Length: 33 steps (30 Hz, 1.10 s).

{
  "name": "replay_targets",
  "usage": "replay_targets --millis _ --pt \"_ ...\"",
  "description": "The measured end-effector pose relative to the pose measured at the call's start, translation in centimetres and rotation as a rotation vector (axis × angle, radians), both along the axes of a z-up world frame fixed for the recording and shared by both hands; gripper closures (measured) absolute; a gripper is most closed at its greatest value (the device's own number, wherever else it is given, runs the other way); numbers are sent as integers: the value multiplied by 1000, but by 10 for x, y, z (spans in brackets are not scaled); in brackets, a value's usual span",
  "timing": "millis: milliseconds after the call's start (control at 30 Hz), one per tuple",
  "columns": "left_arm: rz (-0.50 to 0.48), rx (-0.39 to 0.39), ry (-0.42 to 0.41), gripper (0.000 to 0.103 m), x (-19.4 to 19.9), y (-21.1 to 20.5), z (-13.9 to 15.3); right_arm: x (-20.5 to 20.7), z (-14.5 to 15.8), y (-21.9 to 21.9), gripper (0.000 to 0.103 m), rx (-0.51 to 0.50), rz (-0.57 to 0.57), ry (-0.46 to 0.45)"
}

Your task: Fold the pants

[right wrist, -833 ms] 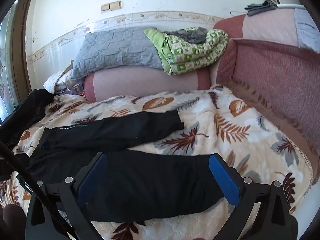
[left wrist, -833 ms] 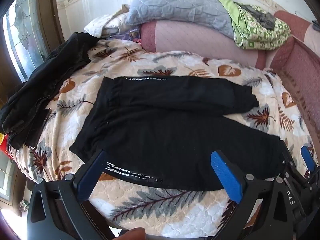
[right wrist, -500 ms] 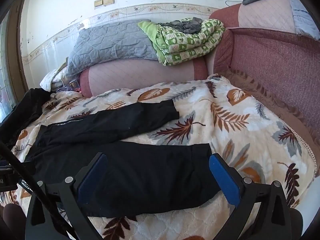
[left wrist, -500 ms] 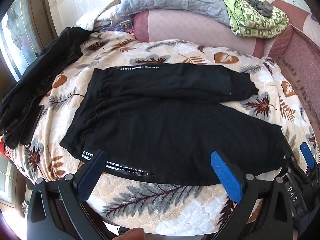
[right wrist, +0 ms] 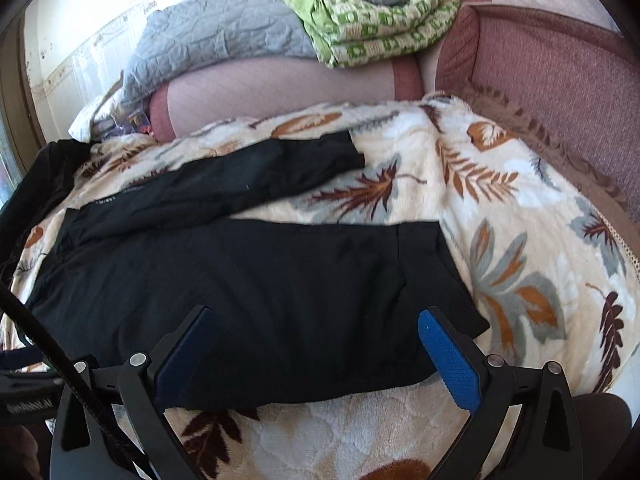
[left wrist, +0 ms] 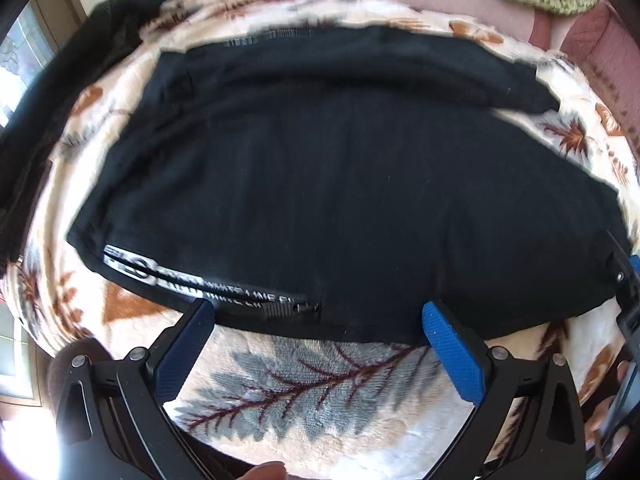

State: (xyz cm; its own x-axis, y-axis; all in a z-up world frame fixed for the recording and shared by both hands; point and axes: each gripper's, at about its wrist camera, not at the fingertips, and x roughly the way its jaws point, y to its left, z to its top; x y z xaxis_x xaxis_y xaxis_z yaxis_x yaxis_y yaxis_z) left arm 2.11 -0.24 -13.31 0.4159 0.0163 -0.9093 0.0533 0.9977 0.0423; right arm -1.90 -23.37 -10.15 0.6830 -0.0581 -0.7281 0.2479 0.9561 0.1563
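Left wrist view: our left gripper [left wrist: 316, 344] sat spread wide, holding nothing, its blue pads [left wrist: 452, 350] at the near hem of the black pants [left wrist: 340, 184]. Against the frames from half a second and more before, both grippers had dropped lower and closer; the pants filled far more of the picture, and the blur told us we were moving. We judged the approach nearly done, grasp not yet made.

The pants lay flat on the leaf-print blanket [left wrist: 320, 392], waist to the left, legs running right. This view alone gave us the white lettering [left wrist: 192, 280] and zipper [left wrist: 288, 307] along the near edge, plus a dark heap of clothes [left wrist: 36, 120] further left.

Right wrist view: our right gripper [right wrist: 316, 344] was likewise agape and empty, over the near leg. Only here could we see the leg cuff [right wrist: 440, 276], the far leg [right wrist: 240, 180] splayed away, and beyond, the grey quilt [right wrist: 216, 36] and green blanket [right wrist: 380, 12] on the pink bolster [right wrist: 280, 84].
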Motion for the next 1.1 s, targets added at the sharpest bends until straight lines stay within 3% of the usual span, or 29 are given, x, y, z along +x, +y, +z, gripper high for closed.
replay_targets --millis 133,233,533,700,767,900,1100 --pt "7 -19 -6 0 -6 5 -4 7 -18 -2 0 30 3 67" --pt "45 -79 16 0 -4 14 -4 9 -27 1 0 12 0 86" --pt "31 -79 38 0 -2 16 7 10 -32 7 0 -28 -18 100" --pt "56 -56 -83 0 -12 19 41 7 -32 7 0 -38 4 88" --pt "65 0 -162 0 -18 17 63 5 -27 8 0 -49 11 94" --pt "42 26 -280 0 -35 13 94 -11 -7 7 0 -70 -34 -4" --pt "9 40 -349 0 -46 -7 120 -43 43 18 0 -203 -87 -274"
